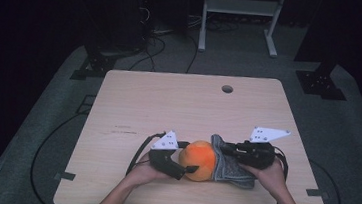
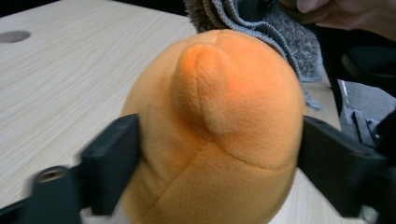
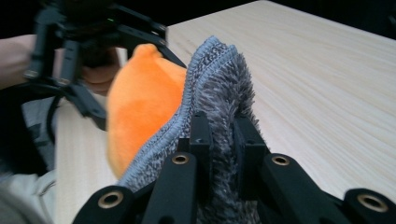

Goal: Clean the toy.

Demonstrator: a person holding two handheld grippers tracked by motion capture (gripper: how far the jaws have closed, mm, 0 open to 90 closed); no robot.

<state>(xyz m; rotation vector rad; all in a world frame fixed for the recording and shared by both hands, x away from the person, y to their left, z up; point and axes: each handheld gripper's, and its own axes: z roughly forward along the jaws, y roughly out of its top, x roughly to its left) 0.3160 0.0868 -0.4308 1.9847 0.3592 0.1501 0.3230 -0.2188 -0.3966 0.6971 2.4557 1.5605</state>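
1. A person sits at the near edge of a light wooden desk (image 1: 179, 102), holding a two-jaw gripper in each hand; both forearms reach in over that near edge.
2. An orange plush toy (image 1: 198, 159) lies on the desk close to the near edge, about midway between the left and right edges.
3. The left gripper (image 1: 190, 169) clasps the orange plush toy: in the left gripper view its two black jaws press against either side of the toy's rounded body (image 2: 219, 126), set fairly wide apart by the toy's bulk.
4. A grey fuzzy cloth (image 1: 230, 164) with a ribbed edge lies against the right side of the toy, touching it.
5. The right gripper (image 1: 229, 149) pinches this cloth: in the right gripper view its jaws sit narrow, with a fold of the grey fuzzy cloth (image 3: 219, 93) standing up between them.
6. A round hole (image 1: 227, 89) sits in the desk near the far edge.
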